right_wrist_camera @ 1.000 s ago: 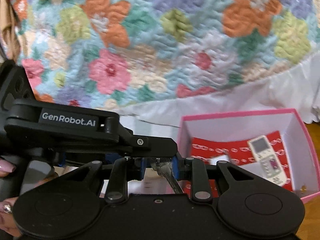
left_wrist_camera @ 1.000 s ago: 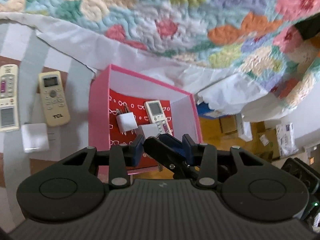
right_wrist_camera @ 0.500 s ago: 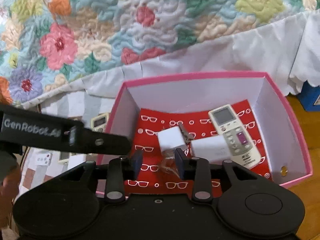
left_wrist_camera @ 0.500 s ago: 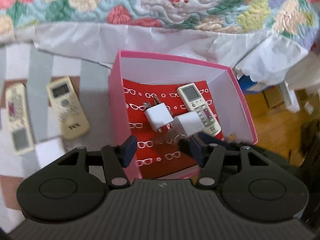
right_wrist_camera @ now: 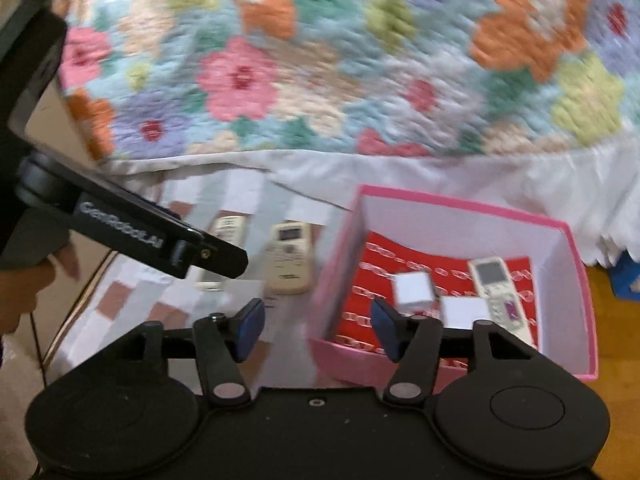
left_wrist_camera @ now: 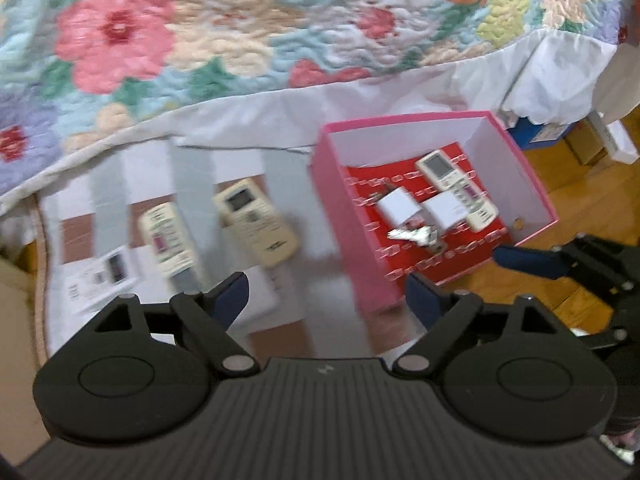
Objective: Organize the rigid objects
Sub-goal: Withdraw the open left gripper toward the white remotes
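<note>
A pink box with a red patterned floor stands on the floor by the bed. Inside lie a white remote, two white charger cubes and a silvery metal item. Two cream remotes lie on a striped mat left of the box. My left gripper is open and empty, above the mat at the box's left wall. My right gripper is open and empty, near the box's front-left corner.
A floral quilt with a white skirt hangs behind the box and mat. A white paper or card lies at the mat's left. Wooden floor with cardboard boxes lies to the right. The left gripper's arm crosses the right wrist view.
The right gripper opened and let go of the metal item, which now lies in the box. Both grippers have pulled back and swung left, towards the mat with the remotes.
</note>
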Demonstrator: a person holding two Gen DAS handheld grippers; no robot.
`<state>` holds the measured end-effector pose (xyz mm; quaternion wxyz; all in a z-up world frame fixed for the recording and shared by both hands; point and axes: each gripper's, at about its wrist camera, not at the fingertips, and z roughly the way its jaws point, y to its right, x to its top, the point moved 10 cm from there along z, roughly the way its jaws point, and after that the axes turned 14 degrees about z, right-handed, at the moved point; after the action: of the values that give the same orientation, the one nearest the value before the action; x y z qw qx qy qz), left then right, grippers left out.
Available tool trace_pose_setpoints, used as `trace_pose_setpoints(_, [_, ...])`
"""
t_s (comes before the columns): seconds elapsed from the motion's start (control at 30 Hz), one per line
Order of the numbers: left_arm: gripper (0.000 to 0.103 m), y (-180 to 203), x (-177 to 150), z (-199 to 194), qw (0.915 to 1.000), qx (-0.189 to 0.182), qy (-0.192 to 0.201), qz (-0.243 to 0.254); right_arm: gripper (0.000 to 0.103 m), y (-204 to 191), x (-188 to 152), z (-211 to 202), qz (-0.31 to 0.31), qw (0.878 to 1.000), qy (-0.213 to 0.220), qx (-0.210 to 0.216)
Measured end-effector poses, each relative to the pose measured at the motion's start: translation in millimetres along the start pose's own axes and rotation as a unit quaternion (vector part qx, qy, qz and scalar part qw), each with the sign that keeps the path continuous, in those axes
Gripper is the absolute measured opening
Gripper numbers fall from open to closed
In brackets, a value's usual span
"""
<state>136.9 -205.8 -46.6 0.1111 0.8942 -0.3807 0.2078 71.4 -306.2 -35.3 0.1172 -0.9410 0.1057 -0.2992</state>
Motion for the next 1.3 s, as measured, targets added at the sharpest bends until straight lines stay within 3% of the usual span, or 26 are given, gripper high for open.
trace_pose_setpoints(0.17, [0.086,-33,-20,-37,0.9996,0.024,0.010,-0.012,0.068,-55,2,-10,-0.062,0.998,-0.011,0.030])
trace_pose_setpoints(0.37, [0.086,-89,-53,-63,0.9969,0.049,0.034,-0.050,0.072,-112,-5,-1,-0.105,0.988,-0.044,0.106])
trace_pose_setpoints(0.5, [0.090,-121,-79,-57,0.9972,0.037,0.036,-0.054,0.072,-141,-19,28,-0.127,0.980,-0.071,0.137])
trace_pose_setpoints(0.63, [0.091,-165,-105,-43,0.9934,0.070,0.026,-0.087,0.072,-161,-31,67,-0.120,0.975,-0.106,0.156])
trace_pose_setpoints(0.87, [0.094,-219,-135,-3,0.9868,0.102,0.012,-0.126,0.072,-189,-48,126,-0.122,0.970,-0.086,0.192])
trace_pose_setpoints(1.17, [0.094,-248,-154,60,0.9821,0.102,0.009,-0.158,0.072,-189,-75,207,-0.157,0.975,-0.072,0.137])
trace_pose_setpoints(1.3, [0.094,-250,-163,81,0.9796,0.083,-0.006,-0.183,0.072,-197,-77,232,-0.210,0.969,-0.058,0.114])
